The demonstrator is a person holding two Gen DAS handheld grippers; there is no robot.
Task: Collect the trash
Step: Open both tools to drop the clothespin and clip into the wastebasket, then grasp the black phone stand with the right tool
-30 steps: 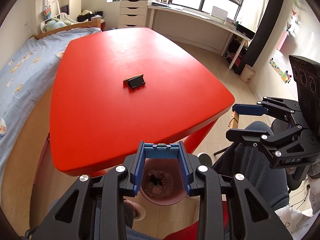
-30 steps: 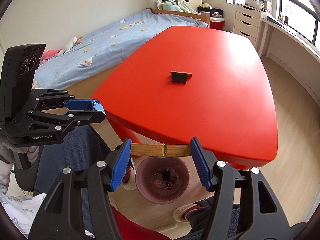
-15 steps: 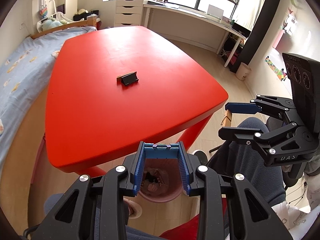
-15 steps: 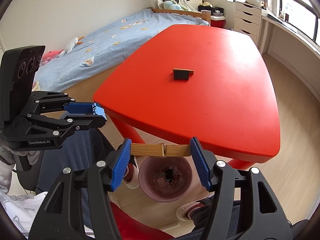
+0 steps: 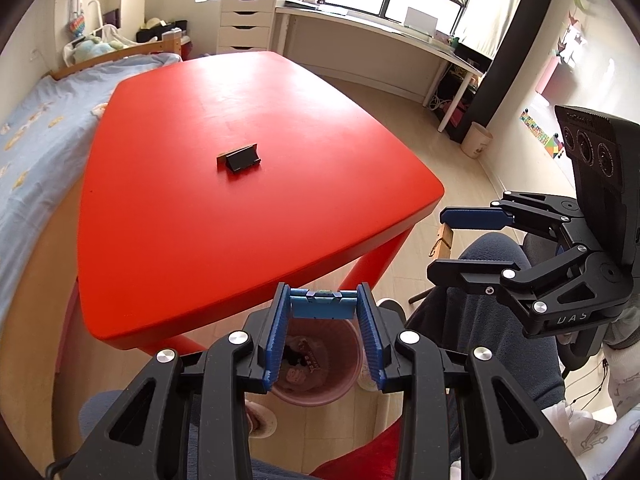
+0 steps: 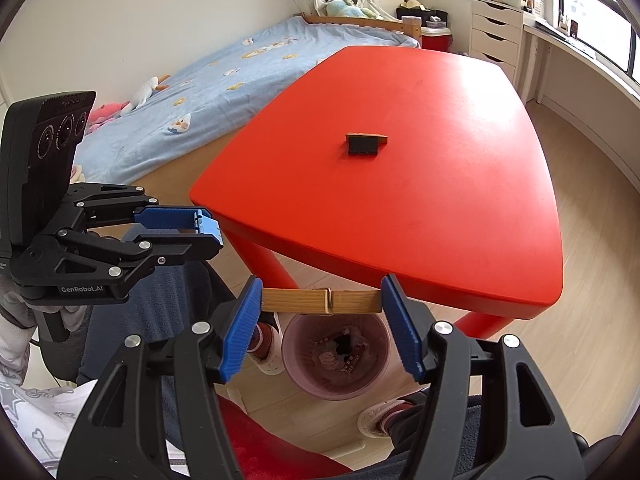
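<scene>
Both grippers clamp one item each, left (image 5: pixel 324 322) a blue piece (image 5: pixel 323 306), right (image 6: pixel 320 316) a wooden clothespin (image 6: pixel 320 301), above one pink bin (image 6: pixel 336 354).

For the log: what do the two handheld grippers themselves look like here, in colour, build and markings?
Both are matte black linkage frames with silver screw heads and ribbed blue finger pads. The left gripper reads "GenRobot.AI" on its body in the right wrist view; the right gripper shows "UAS" in the left wrist view. Each carries a black block with three round lenses. Light patterned sleeves show at the frame edges.
</scene>
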